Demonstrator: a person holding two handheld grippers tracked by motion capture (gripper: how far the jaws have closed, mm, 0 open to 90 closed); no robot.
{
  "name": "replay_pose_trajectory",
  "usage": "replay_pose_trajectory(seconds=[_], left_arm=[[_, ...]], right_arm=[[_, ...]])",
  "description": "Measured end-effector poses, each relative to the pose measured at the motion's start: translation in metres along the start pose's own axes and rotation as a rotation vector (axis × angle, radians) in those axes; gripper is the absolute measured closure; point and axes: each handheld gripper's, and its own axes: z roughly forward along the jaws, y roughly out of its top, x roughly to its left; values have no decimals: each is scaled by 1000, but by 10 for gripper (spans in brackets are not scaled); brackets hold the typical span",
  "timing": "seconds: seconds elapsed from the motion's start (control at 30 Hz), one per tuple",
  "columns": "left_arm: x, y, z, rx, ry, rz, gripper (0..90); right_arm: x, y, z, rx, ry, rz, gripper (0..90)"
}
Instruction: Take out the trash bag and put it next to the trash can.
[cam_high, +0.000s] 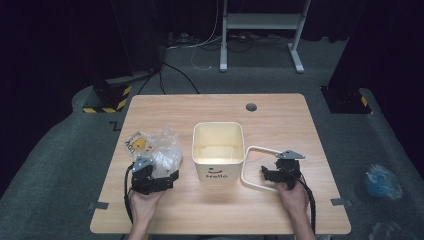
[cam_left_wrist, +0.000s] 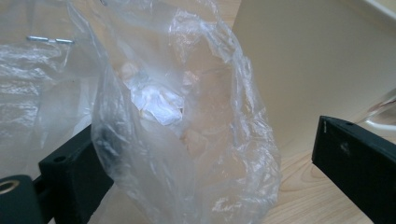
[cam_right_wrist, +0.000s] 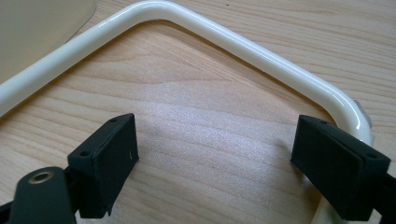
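A crumpled clear plastic bag (cam_high: 162, 150) lies on the left of the wooden table (cam_high: 280, 120), beside a cream square bin (cam_high: 218, 150) marked "Hello". My left gripper (cam_high: 162, 176) is at the bag's near edge. In the left gripper view the bag (cam_left_wrist: 187, 126), with white crumpled paper inside, stands between the wide-open jaws of this gripper (cam_left_wrist: 205, 135) and drapes over the left one; the right jaw is clear of it. A cream rounded frame (cam_high: 250, 167) lies flat to the right of the bin. My right gripper (cam_high: 266, 174) is open over bare wood inside the frame (cam_right_wrist: 243, 46), its (cam_right_wrist: 215, 128) right jaw near a frame corner.
A yellow-and-white packet (cam_high: 136, 144) lies under clear film at the bag's far left. A round cable hole (cam_high: 251, 107) sits near the table's far edge. The bin wall (cam_left_wrist: 317, 65) rises close on the right in the left gripper view. A crumpled blue bag (cam_high: 382, 181) lies on the floor at right.
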Motion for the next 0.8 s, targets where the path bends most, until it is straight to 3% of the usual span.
replay_pose_trajectory(seconds=[0.13, 0.57, 0.8], left_arm=[[2, -4, 6, -9, -11, -15, 27], [7, -14, 32, -29, 47, 0, 22], [11, -18, 50, -27, 75, -15, 27]], right_arm=[[0, 0, 0, 0, 0, -1, 142], [0, 0, 0, 0, 0, -1, 142], [0, 0, 0, 0, 0, -2, 142]])
